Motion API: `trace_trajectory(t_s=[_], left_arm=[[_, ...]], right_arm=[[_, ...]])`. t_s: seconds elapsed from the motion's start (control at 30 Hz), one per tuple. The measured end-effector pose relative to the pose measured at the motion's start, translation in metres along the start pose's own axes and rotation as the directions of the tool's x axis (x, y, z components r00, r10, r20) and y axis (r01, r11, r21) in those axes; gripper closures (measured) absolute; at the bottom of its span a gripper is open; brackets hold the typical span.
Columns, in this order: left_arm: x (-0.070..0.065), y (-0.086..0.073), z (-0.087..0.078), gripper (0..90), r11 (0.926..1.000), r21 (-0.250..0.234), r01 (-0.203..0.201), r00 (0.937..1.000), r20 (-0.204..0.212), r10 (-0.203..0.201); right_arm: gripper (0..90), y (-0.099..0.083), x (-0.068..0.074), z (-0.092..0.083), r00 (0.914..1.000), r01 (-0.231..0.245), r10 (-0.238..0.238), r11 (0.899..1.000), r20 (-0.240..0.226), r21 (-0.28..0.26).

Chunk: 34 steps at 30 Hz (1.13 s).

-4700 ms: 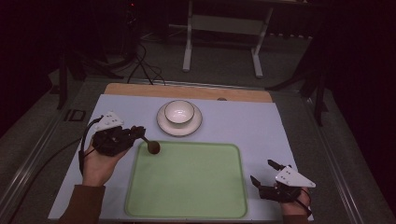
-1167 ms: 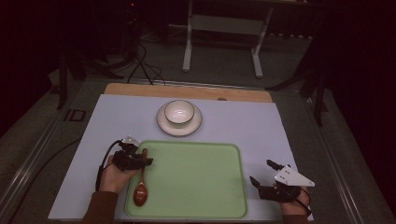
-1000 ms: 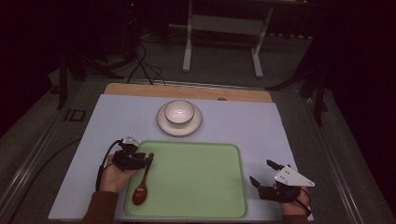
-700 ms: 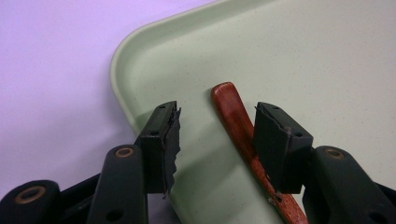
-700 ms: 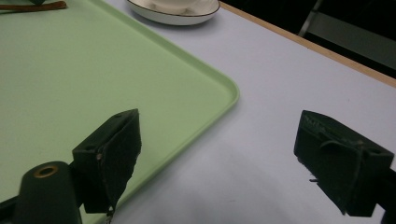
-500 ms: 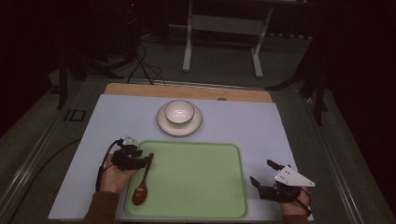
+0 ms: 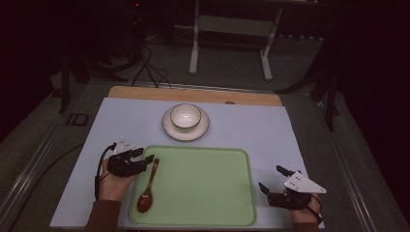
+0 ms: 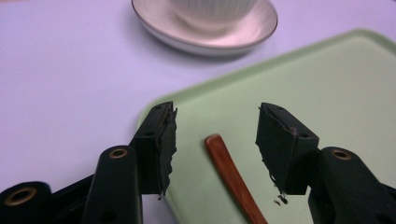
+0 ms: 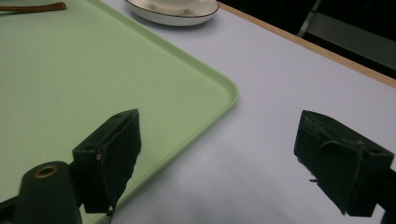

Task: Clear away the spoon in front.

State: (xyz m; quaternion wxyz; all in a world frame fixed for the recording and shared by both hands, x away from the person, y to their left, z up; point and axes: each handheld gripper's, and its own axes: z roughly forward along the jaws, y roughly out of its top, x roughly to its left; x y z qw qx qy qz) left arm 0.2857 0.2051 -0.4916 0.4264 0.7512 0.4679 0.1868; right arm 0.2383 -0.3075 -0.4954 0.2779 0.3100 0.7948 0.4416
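Note:
A brown wooden spoon (image 7: pixel 147 186) lies flat along the left side of the green tray (image 7: pixel 203 183), its bowl toward the front edge. My left gripper (image 7: pixel 144 155) hovers at the tray's far left corner, just above the tip of the spoon handle (image 8: pixel 231 179). Its jaws have just been opening, and the handle lies between and below them, untouched. My right gripper (image 7: pixel 270 177) rests open and empty on the mat by the tray's right front corner (image 9: pixel 224 93).
A white bowl (image 7: pixel 185 116) sits on a saucer (image 7: pixel 185 133) behind the tray, also seen as a saucer (image 8: pixel 210 35) ahead of the left gripper. The lilac mat (image 7: pixel 251 125) covers the table, with a wooden edge (image 7: pixel 193 94) at the back.
My left gripper has spread its jaws off the spoon handle and lifted a little. The spoon stays flat on the tray. The right gripper has not moved.

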Motion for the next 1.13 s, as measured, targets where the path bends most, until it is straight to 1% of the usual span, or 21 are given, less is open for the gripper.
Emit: trace_trajectory(t_s=[0.07, 0.1, 0.2, 0.23, 0.27, 0.3, 0.37, 0.43, 0.47, 0.5, 0.63, 0.7, 0.8, 0.87, 0.93, 1.03, 1.1, 1.13], left_arm=[[-0.001, 0.001, -0.006, 46.9, 0.9995, -0.032, -0.002, 1.0000, -0.004, 0.002], [-0.002, 0.001, -0.010, 46.8, 0.9985, -0.055, -0.005, 1.0000, -0.008, 0.004], [-0.003, 0.000, -0.019, 45.9, 0.9948, -0.102, -0.010, 0.9998, -0.016, 0.008], [-0.003, -0.001, -0.023, 45.8, 0.9932, -0.116, -0.011, 0.9997, -0.022, 0.008], [-0.003, -0.001, -0.023, 45.6, 0.9932, -0.116, -0.011, 0.9997, -0.022, 0.008], [-0.004, -0.002, -0.029, 45.6, 0.9899, -0.141, -0.015, 0.9995, -0.029, 0.011], [-0.003, -0.005, -0.037, 45.1, 0.9857, -0.168, -0.016, 0.9993, -0.036, 0.010], [-0.002, -0.007, -0.044, 45.1, 0.9831, -0.182, -0.017, 0.9994, -0.033, 0.011], [-0.002, -0.007, -0.044, 44.9, 0.9831, -0.182, -0.017, 0.9994, -0.033, 0.011], [-0.002, -0.010, -0.051, 44.9, 0.9804, -0.196, -0.023, 0.9992, -0.038, 0.015], [0.000, -0.018, -0.065, 44.6, 0.9744, -0.224, -0.023, 0.9990, -0.042, 0.014], [0.001, -0.023, -0.071, 44.3, 0.9697, -0.244, -0.013, 0.9989, -0.047, 0.002], [0.002, -0.030, -0.079, 44.3, 0.9649, -0.263, 0.001, 0.9984, -0.055, -0.016], [0.002, -0.034, -0.083, 44.3, 0.9645, -0.264, 0.000, 0.9981, -0.060, -0.016], [0.003, -0.038, -0.087, 44.3, 0.9624, -0.272, 0.002, 0.9976, -0.066, -0.020], [0.007, -0.043, -0.089, 44.3, 0.9590, -0.283, 0.013, 0.9968, -0.071, -0.035], [0.009, -0.044, -0.089, 44.3, 0.9588, -0.283, 0.017, 0.9964, -0.075, -0.039], [0.012, -0.045, -0.089, 44.3, 0.9581, -0.285, 0.028, 0.9955, -0.079, -0.052]], right_arm=[[14.5, 0.000, 0.000, 0.000, 1.0000, 0.001, -0.001, 1.000, 0.000, -0.001], [14.5, 0.000, 0.000, 0.000, 1.0000, 0.000, 0.000, 1.000, 0.000, 0.000], [14.5, 0.000, -0.001, -0.001, 1.0000, -0.001, 0.001, 1.000, 0.002, -0.002], [14.5, 0.000, -0.001, -0.001, 1.0000, -0.001, 0.001, 1.000, 0.003, -0.002], [14.5, 0.000, -0.001, -0.001, 1.0000, -0.001, 0.001, 1.000, 0.003, -0.002], [14.5, 0.000, -0.001, -0.001, 1.0000, -0.002, 0.002, 1.000, 0.003, -0.002], [14.5, 0.000, -0.003, -0.002, 1.0000, -0.006, 0.006, 1.000, 0.005, -0.007], [14.5, -0.001, -0.003, -0.002, 0.9999, -0.009, 0.009, 1.000, 0.006, -0.008], [14.5, -0.001, -0.003, -0.002, 0.9999, -0.009, 0.009, 1.000, 0.006, -0.008], [14.5, -0.001, -0.003, -0.002, 0.9999, -0.010, 0.010, 1.000, 0.008, -0.007], [14.5, -0.001, -0.005, -0.001, 0.9999, -0.011, 0.012, 1.000, 0.010, -0.005], [14.5, -0.001, -0.005, -0.001, 0.9999, -0.012, 0.012, 1.000, 0.011, -0.004], [14.5, -0.002, -0.007, -0.002, 0.9997, -0.019, 0.019, 1.000, 0.014, -0.006], [14.5, -0.002, -0.008, -0.003, 0.9995, -0.028, 0.028, 1.000, 0.015, -0.012], [14.5, -0.002, -0.009, -0.003, 0.9994, -0.030, 0.031, 0.999, 0.017, -0.014], [14.5, -0.003, -0.011, -0.003, 0.9991, -0.040, 0.040, 0.999, 0.016, -0.014], [14.4, -0.004, -0.011, -0.003, 0.9990, -0.042, 0.042, 0.999, 0.017, -0.011], [14.5, -0.004, -0.012, -0.003, 0.9989, -0.042, 0.042, 0.999, 0.017, -0.010]])
